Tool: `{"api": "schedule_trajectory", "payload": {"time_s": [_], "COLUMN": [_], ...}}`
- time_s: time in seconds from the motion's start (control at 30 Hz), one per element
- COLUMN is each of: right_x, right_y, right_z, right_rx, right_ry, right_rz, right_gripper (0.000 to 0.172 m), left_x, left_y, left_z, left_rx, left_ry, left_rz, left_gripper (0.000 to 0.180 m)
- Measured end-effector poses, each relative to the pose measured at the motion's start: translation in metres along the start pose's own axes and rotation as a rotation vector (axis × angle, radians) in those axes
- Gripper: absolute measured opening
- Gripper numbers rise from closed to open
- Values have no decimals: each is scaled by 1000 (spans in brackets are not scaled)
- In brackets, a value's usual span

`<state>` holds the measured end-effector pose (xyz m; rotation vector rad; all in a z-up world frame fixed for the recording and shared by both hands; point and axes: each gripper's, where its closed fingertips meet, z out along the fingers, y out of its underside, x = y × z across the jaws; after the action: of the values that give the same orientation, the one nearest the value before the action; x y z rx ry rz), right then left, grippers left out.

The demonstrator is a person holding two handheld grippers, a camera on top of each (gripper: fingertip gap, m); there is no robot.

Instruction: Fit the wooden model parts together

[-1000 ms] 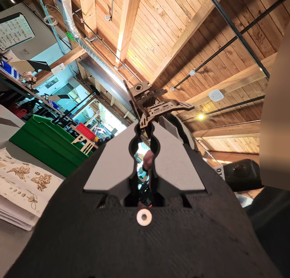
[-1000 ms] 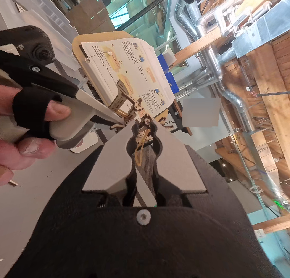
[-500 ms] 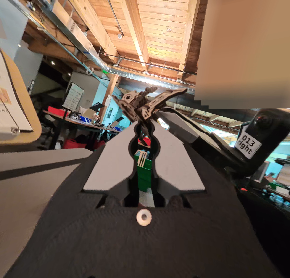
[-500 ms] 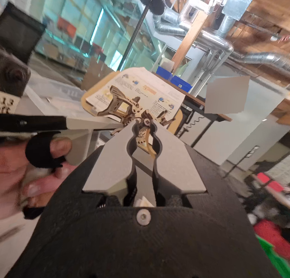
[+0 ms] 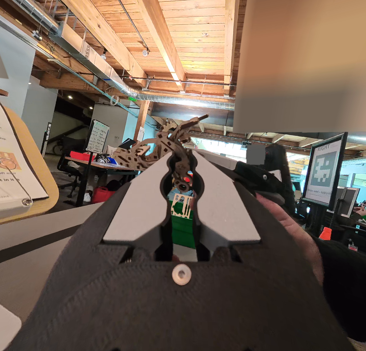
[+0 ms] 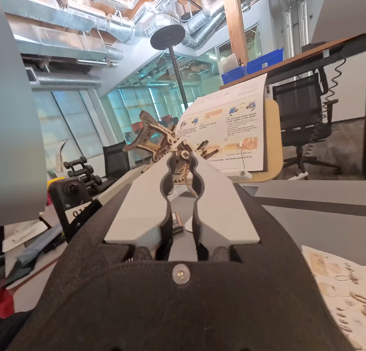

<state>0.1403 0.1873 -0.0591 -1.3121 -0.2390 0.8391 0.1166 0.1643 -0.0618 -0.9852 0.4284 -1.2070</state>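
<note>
Both clamped on the wooden model [image 5: 158,153], up in the air between them. Left gripper [image 5: 182,159] pinching one flat piece near its tips; right gripper [image 6: 182,157] squeezing the geared hub. Instruction board [image 6: 237,135] just beyond the right tips.

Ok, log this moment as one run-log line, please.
left tool: shut on wooden model | right tool: shut on same model | model: held in the air between both | instruction board: behind
</note>
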Motion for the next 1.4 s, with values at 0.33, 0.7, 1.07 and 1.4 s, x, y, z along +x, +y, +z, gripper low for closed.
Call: {"api": "schedule_trajectory", "payload": {"time_s": [0.33,0.7,1.07,1.4], "right_x": [-4,-20,-30,-33], "right_y": [-8,-16,-19,-17], "right_z": [-1,-2,-5,-5], "right_rx": [-2,46,105,117], "right_ry": [-97,-244,-324,-344], "right_rz": [301,479,536,560], "right_gripper": [10,10,9,10], "left_x": [18,28,40,48], "left_y": [-15,-31,-38,-36], "left_z": [10,9,7,4], "left_rx": [24,81,137,145], "left_ry": [70,35,38,79], "left_rz": [222,300,324,424], "left_gripper": [6,6,21,31]}}
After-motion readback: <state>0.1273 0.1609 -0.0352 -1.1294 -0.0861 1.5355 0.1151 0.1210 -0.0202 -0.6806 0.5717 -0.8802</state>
